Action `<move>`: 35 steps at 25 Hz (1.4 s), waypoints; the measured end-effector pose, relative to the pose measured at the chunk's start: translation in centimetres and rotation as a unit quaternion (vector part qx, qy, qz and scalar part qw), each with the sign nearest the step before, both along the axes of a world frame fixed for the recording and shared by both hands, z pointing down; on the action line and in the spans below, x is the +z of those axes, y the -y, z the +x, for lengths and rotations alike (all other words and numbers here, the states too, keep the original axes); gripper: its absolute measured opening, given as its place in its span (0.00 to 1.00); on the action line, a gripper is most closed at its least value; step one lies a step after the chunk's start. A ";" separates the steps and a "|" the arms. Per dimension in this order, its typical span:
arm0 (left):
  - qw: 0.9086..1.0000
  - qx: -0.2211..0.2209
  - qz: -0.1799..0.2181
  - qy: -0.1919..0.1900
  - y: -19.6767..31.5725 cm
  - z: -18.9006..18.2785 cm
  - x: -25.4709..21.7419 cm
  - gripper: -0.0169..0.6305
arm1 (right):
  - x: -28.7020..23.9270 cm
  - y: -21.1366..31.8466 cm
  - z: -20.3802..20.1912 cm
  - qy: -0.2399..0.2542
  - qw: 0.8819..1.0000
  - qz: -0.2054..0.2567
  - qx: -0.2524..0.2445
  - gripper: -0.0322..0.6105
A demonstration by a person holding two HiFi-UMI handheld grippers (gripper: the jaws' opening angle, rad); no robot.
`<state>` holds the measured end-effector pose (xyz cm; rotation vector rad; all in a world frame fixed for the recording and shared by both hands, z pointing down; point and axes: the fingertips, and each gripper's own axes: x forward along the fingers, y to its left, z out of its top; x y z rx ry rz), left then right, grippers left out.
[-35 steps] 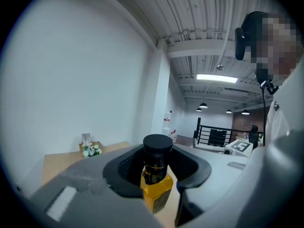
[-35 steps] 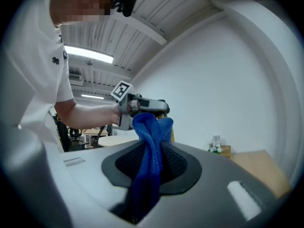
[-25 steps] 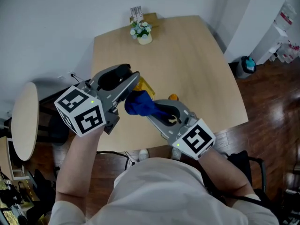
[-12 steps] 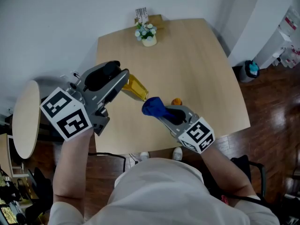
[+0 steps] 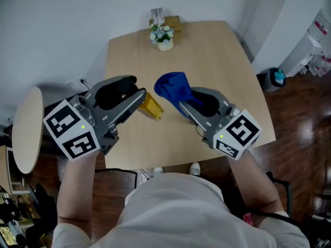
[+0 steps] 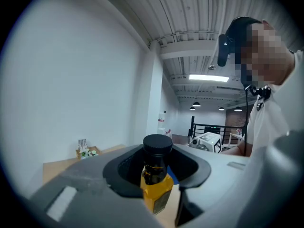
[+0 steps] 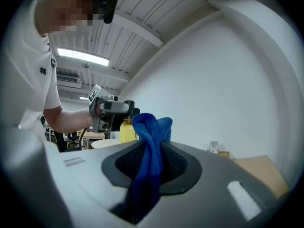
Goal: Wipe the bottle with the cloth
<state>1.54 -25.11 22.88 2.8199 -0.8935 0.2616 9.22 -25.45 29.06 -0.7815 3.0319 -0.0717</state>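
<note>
Left gripper view shows the left gripper closed to a narrow gap on the amber-yellow plastic bottle with a black screw cap. The two grey jaws press it from either side, the cap rises above them and the yellow body runs down between them.

In the right gripper view, the right gripper is clamped on the blue microfibre cloth. The cloth is pinched between the ribbed black pads, with a bunched fold standing up past the jaws and a tail hanging below them.

In the head view the bottle's yellow body pokes out just past the left jaw tips, held in the air above the near half of the light wooden table. The bunched end of the cloth is close beside the bottle on its right, with what looks like a narrow gap between them.

A white pot of small flowers stands at the table's far edge, and a pale round side table sits off to the left.
</note>
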 end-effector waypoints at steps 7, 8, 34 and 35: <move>1.000 0.016 0.003 -0.006 -3.0 0.9 0.5 0.27 | -2.2 -2.8 -2.6 0.005 0.999 0.031 -0.031 0.20; 1.000 0.016 0.005 -0.008 -3.0 0.8 0.4 0.27 | -1.7 -2.8 -2.7 0.002 0.999 0.027 -0.031 0.20; 0.996 0.055 0.036 -0.065 -4.6 1.0 -5.0 0.27 | 11.0 -5.2 -9.2 -0.069 0.987 -0.116 -0.087 0.20; 0.996 0.053 0.037 -0.060 -4.6 0.8 -4.9 0.27 | 10.9 -5.4 -9.4 -0.070 0.987 -0.115 -0.089 0.20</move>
